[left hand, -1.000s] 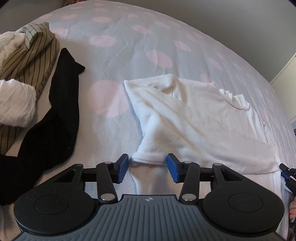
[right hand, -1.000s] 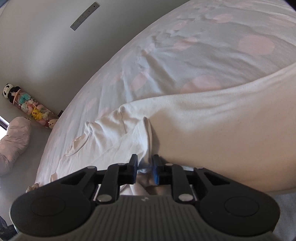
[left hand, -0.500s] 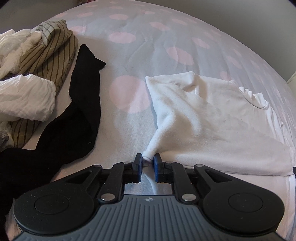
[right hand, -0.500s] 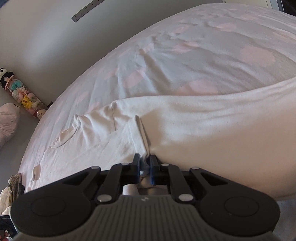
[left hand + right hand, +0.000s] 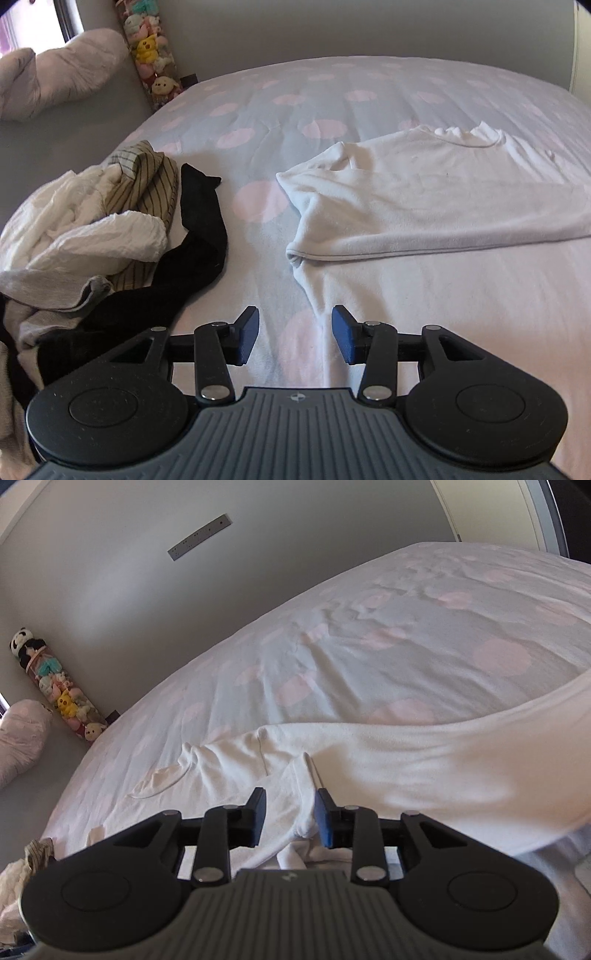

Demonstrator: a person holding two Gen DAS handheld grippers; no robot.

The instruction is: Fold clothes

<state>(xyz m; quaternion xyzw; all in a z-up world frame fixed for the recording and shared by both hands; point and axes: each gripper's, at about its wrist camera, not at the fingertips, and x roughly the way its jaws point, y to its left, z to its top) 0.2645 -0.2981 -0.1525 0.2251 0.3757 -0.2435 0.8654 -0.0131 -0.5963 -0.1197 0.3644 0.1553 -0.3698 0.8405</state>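
Observation:
A white sweater (image 5: 424, 199) lies partly folded on the pink-dotted bedsheet (image 5: 332, 96), its folded corner pointing toward me. My left gripper (image 5: 294, 339) hovers short of that corner. Its jaws are opening and only bare sheet shows between them. In the right wrist view the same sweater (image 5: 424, 771) spreads across the bed, with a raised fold running down between the fingers. My right gripper (image 5: 290, 814) straddles that fold, jaws opening. The cloth rests against the right pad (image 5: 324, 821) but is not pinched.
A heap of clothes sits at the left: crumpled white fabric (image 5: 92, 229), a striped garment (image 5: 151, 184), a long black piece (image 5: 199, 236) and grey cloth (image 5: 48, 291). A column of plush toys (image 5: 151, 44) and a pillow (image 5: 55, 85) stand beyond the bed's far edge.
Both grippers were shut on folds of the white sweater half a second ago; both have parted. The left one has drawn back off the cloth and swung, bringing the clothes heap and wall into view.

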